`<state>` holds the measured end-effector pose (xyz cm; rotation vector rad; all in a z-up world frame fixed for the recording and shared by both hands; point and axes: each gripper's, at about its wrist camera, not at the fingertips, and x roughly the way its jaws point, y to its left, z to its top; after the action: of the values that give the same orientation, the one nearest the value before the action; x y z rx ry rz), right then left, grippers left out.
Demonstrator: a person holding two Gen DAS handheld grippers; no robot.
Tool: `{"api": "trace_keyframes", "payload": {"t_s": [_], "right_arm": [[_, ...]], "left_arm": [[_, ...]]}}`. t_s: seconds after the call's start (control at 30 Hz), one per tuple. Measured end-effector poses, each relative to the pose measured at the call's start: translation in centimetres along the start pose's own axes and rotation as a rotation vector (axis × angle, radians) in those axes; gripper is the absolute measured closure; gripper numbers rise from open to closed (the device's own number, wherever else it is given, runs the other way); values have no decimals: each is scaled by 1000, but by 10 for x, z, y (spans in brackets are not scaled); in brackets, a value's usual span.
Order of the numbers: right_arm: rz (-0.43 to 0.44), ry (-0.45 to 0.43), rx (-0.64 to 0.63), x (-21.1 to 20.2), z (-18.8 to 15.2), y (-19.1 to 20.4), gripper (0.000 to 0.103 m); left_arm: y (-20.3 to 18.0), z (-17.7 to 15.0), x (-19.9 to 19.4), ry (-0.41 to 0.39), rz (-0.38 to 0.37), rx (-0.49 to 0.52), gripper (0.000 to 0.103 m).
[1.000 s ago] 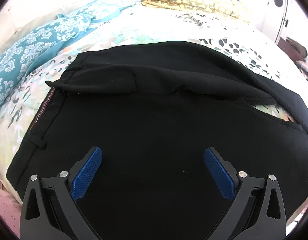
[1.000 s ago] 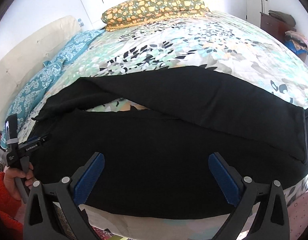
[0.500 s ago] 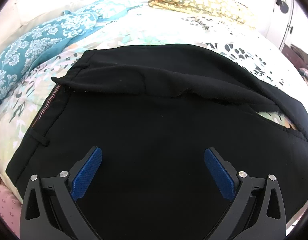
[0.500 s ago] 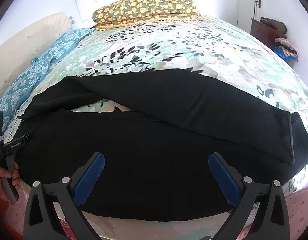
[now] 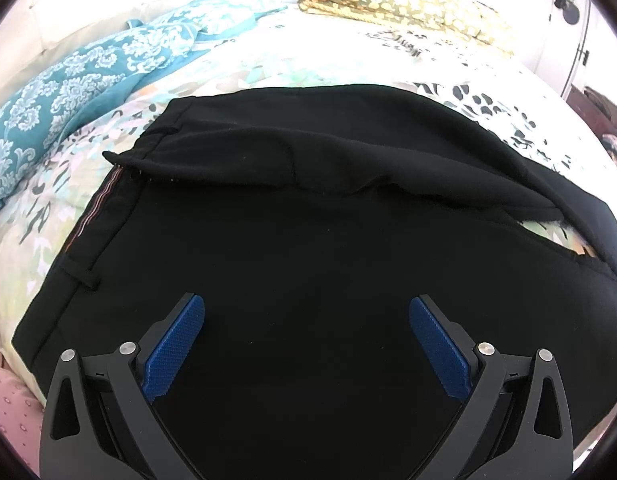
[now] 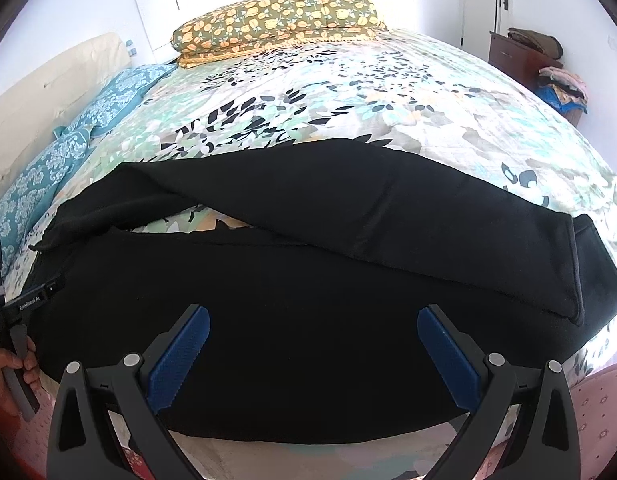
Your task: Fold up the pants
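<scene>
Pants (image 5: 308,240) waistband shows only from the left gripper (image 5: 307,344); hems from the right gripper (image 6: 313,350); both gape empty.

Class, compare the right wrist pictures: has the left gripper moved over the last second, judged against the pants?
Yes. The left gripper has slid toward the view's left edge, away from the black pants, and shows less of itself.
</scene>
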<state>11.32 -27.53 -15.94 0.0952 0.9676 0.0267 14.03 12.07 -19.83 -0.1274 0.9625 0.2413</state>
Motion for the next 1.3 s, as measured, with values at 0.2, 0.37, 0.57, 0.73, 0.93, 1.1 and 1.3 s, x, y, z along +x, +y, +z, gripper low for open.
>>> {"api": "trace_keyframes", "payload": {"t_s": [0.2, 0.37, 0.57, 0.73, 0.93, 1.1, 1.3], "right_arm": [[23, 7, 5, 0, -1, 1, 0], [29, 9, 5, -2, -1, 1, 0], [-23, -84, 124, -27, 21, -47, 0], [45, -146, 519, -65, 48, -159, 0], [269, 42, 800, -48, 39, -201, 0], [356, 204, 881, -10, 18, -178, 0], [209, 107, 1029, 17, -1, -212, 0]], "left_arm": [[-1, 0, 0, 1, 6, 1, 1], [-2, 1, 1, 4, 10, 11, 1], [-4, -1, 3, 12, 17, 25, 1], [-3, 0, 7, 24, 14, 19, 1], [-7, 0, 11, 28, 23, 26, 1], [-7, 0, 12, 32, 25, 32, 1], [-10, 0, 13, 34, 37, 55, 1]]}}
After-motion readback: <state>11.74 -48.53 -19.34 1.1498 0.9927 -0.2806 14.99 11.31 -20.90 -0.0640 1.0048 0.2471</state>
